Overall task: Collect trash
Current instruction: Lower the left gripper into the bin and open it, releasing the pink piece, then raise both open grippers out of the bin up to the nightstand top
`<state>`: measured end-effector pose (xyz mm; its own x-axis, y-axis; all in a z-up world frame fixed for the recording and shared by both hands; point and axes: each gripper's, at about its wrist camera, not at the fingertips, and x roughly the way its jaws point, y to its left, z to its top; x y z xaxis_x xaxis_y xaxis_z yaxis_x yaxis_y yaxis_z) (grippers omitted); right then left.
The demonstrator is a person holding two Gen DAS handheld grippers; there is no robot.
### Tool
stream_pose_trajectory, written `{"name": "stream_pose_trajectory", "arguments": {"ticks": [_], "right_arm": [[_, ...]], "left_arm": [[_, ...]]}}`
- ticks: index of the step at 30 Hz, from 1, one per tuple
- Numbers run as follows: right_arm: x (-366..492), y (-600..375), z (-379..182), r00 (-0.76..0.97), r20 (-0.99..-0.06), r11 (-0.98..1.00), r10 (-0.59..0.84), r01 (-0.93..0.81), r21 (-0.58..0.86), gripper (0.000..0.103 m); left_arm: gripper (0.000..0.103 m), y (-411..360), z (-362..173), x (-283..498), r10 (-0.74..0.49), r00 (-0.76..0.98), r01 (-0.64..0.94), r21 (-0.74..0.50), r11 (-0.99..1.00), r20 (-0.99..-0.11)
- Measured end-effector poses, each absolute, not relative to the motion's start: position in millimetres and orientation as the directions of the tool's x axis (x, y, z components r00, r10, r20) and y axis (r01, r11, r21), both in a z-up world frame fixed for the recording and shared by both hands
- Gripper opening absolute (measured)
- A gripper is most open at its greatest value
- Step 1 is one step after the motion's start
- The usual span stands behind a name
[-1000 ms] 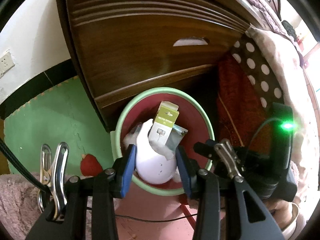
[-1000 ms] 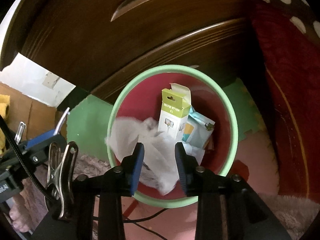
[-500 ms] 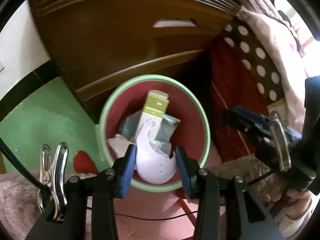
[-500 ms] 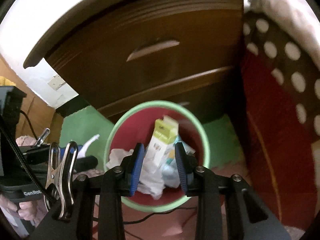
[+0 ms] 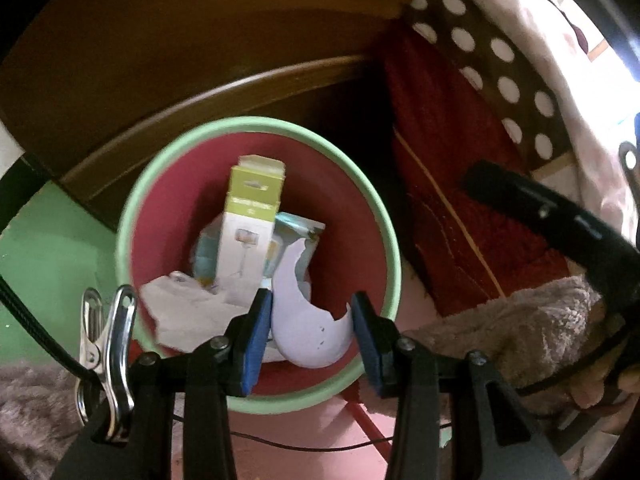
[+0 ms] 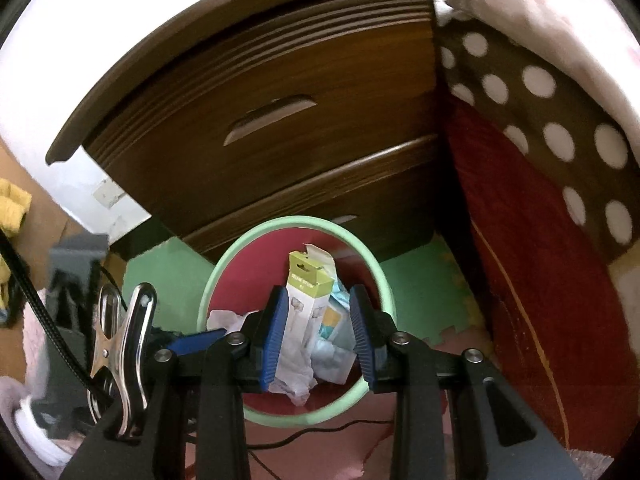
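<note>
A bin (image 5: 260, 124) with a green rim and red inside stands on the floor against a wooden chest. In it lie a yellow-green box (image 5: 250, 216), a blue-white packet (image 5: 300, 232) and crumpled white tissue (image 5: 184, 312). My left gripper (image 5: 312, 320) hangs over the bin's near side, shut on a broken white shell piece (image 5: 304, 332). My right gripper (image 6: 318, 332) is higher up above the bin (image 6: 296, 222), open, with nothing between its blue pads; the box (image 6: 308, 280) and tissue (image 6: 296, 376) show through the gap.
The dark wooden drawer chest (image 6: 280, 100) rises right behind the bin. A bed side with red cloth (image 6: 540, 280) and dotted fabric stands to the right. Green foam mat (image 6: 172, 272), a fuzzy rug (image 5: 520, 320) and a thin cable (image 5: 300, 446) are on the floor.
My left gripper has come down closer over the bin, still holding the shell piece. My right gripper has risen and drawn back; the tissue seen between its fingers now lies in the bin.
</note>
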<state>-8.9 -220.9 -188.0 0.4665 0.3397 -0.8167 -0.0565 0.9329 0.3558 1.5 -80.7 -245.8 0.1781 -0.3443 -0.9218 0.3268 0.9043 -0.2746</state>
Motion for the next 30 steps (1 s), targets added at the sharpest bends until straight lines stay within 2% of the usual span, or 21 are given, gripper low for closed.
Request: {"name": "stream_pose_trajectory", "arguments": {"ticks": [20,24,30], "right_arm": [[-9.6,-230.1,-190.6,0.459,-0.816,0.924,0.351,-0.027,0.382,0.033],[-9.6,-228.3,-191.5,0.458,-0.818,0.924,0.349,-0.022,0.382,0.033],[-9.7,-228.8,-191.6,0.461,-0.814,0.922,0.353,-0.022,0.388,0.033]], "left_arm": [[0.043,-111.3,-282.1,1.2,-0.276,0.163,0.381,-0.198,0.903,-0.947],[0.053,-109.1,-283.7,3.4,-0.263,0.166,0.367,-0.188,0.911,-0.950],[0.054,-109.1,-282.8,3.3,-0.246,0.174,0.375,-0.167,0.912,-0.953]]}}
